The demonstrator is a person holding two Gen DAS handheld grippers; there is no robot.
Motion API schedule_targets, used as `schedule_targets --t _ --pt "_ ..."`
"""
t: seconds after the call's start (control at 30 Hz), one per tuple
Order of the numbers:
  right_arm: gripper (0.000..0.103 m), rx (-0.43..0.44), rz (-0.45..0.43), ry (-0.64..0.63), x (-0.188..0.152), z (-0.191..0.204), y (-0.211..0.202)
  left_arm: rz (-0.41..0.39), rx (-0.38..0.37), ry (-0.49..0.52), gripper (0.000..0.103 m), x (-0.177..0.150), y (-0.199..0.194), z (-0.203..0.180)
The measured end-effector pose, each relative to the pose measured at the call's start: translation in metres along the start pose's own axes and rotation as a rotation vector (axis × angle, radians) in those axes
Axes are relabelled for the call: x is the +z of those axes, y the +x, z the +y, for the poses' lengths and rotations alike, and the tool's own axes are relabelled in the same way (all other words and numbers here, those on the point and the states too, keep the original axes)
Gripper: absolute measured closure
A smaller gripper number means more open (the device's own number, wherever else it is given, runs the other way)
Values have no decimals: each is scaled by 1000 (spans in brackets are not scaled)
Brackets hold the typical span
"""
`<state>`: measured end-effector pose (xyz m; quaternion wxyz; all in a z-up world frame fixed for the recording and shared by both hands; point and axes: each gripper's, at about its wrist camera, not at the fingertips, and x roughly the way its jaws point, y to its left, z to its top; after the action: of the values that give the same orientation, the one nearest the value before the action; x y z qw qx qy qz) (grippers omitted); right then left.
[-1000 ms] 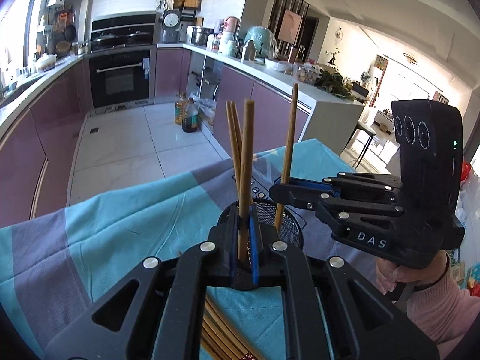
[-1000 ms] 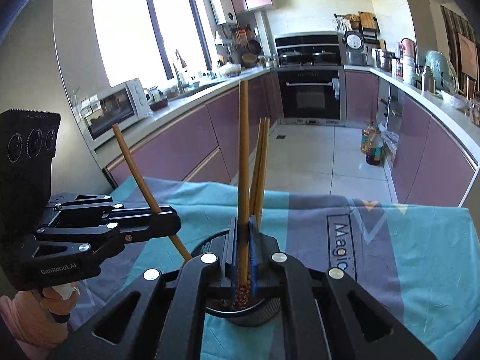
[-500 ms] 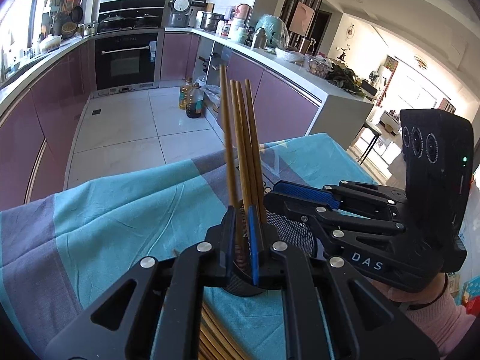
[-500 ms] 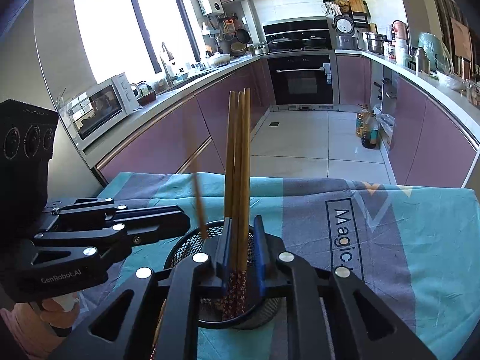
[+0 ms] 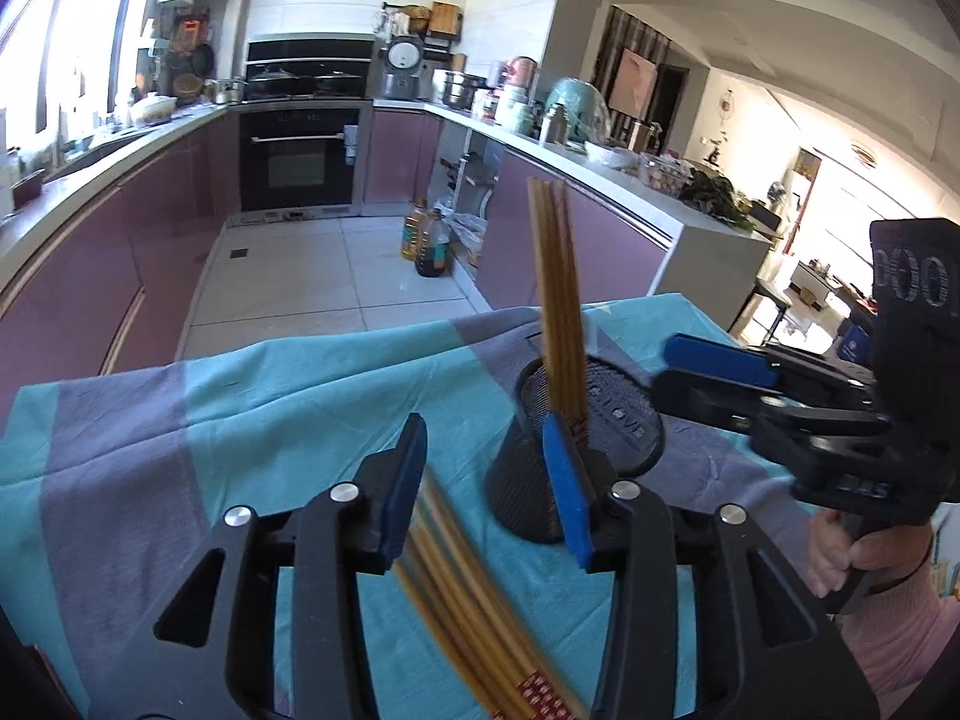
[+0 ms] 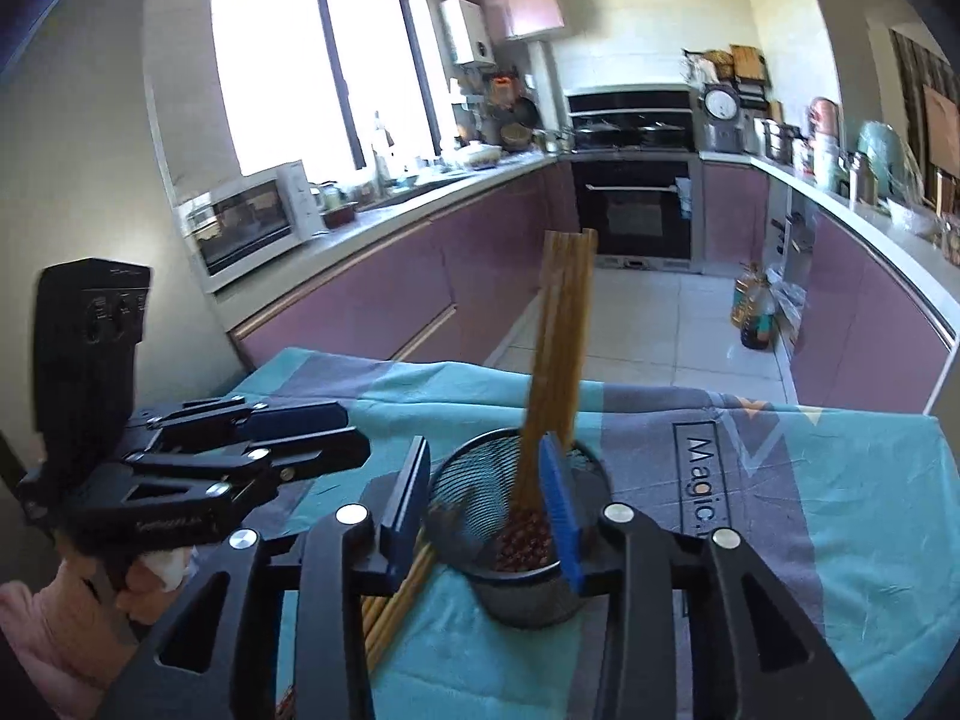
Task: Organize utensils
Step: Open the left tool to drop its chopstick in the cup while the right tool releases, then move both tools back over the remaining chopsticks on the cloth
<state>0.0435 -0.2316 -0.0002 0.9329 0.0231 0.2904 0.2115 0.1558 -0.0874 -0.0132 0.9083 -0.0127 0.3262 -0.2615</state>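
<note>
Looking along the left gripper (image 5: 486,480), its jaws are opening with nothing pinched between them; below the gap a bundle of loose chopsticks (image 5: 474,600) lies blurred on the blue and grey tablecloth (image 5: 240,414) near the table's front edge. Just beyond the right-hand finger stands the black mesh holder (image 5: 606,420), with several chopsticks (image 5: 555,300) upright inside it, leaning slightly. The right gripper (image 5: 684,366) reaches in from the table's right side, close by the holder's rim.

From the right wrist, the right gripper (image 6: 489,510) is also opening and holds nothing; the mesh holder (image 6: 480,480) sits beyond its fingers, the standing chopsticks (image 6: 561,348) leaning against the right-hand pad. The loose chopsticks (image 6: 396,594) lie beside the holder's left. The left gripper (image 6: 336,432) hovers near the table's left edge.
</note>
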Motion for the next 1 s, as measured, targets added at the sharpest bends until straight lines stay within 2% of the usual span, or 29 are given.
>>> schedule_targets --t 0.17,0.4,0.5,0.8,1.0 --pt "60 66 46 -28 -22 22 1 20 60 -24 57 -33 -14 20" --pt "59 82 182 6 -60 32 39 101 121 -63 48 -85 -12 38" --pt "53 71 220 8 -71 36 49 134 138 -77 47 -95 -7 39" --pt "53 6 272 6 -93 41 61 186 182 -56 44 -114 4 34" --pt "53 -24 279 -16 -97 44 62 202 179 -37 44 -117 10 29"
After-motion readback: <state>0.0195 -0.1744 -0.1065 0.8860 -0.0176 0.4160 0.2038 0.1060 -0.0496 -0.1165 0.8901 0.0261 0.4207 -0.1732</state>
